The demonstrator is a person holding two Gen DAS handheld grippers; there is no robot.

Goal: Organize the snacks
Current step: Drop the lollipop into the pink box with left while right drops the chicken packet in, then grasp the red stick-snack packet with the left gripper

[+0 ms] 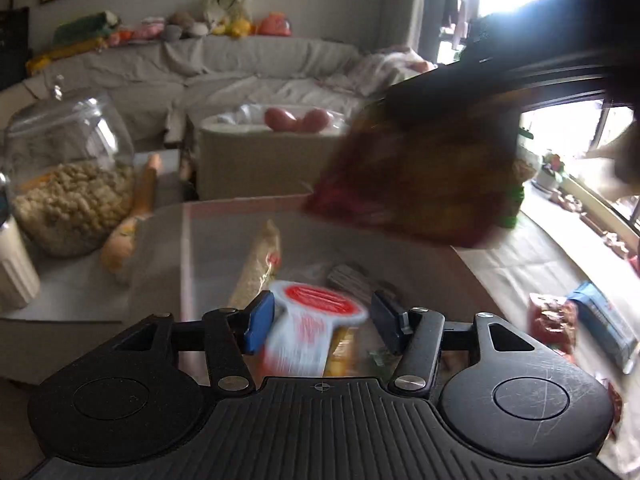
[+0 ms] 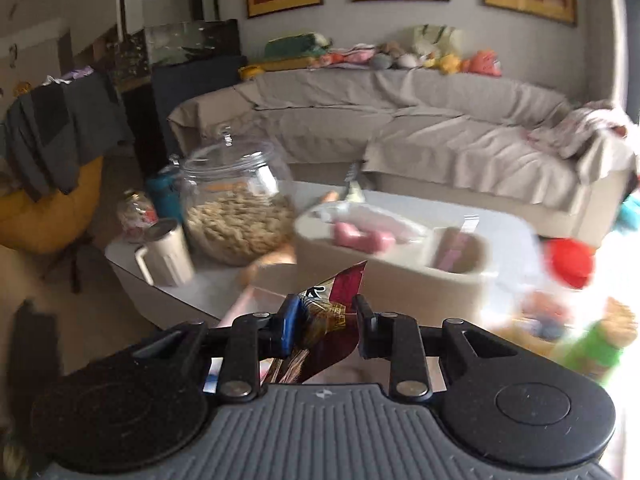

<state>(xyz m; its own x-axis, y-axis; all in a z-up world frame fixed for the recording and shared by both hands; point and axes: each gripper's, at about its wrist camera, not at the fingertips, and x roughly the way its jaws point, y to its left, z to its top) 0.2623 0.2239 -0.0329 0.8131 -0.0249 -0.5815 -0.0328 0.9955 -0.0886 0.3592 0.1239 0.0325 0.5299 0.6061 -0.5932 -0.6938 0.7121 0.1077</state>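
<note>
In the left wrist view my left gripper [image 1: 322,320] holds a blurred white cup with a red lid [image 1: 316,308]; the lid fills the gap between the blue pads. Below it lies an open cardboard box [image 1: 184,240] with a long beige packet [image 1: 260,264] and a grey striped packet [image 1: 352,280] inside. My right gripper [image 2: 326,326] is shut on a dark red and gold snack bag [image 2: 328,316]. That bag [image 1: 420,176] hangs over the box's far right corner.
A glass jar of beige snacks [image 1: 72,184] and a cream mug [image 2: 168,256] stand left of the box. Behind it sits a cream tub with pink items [image 2: 384,256]. Red [image 1: 554,320] and blue [image 1: 604,320] packets lie on the table at the right. A sofa [image 2: 440,136] is beyond.
</note>
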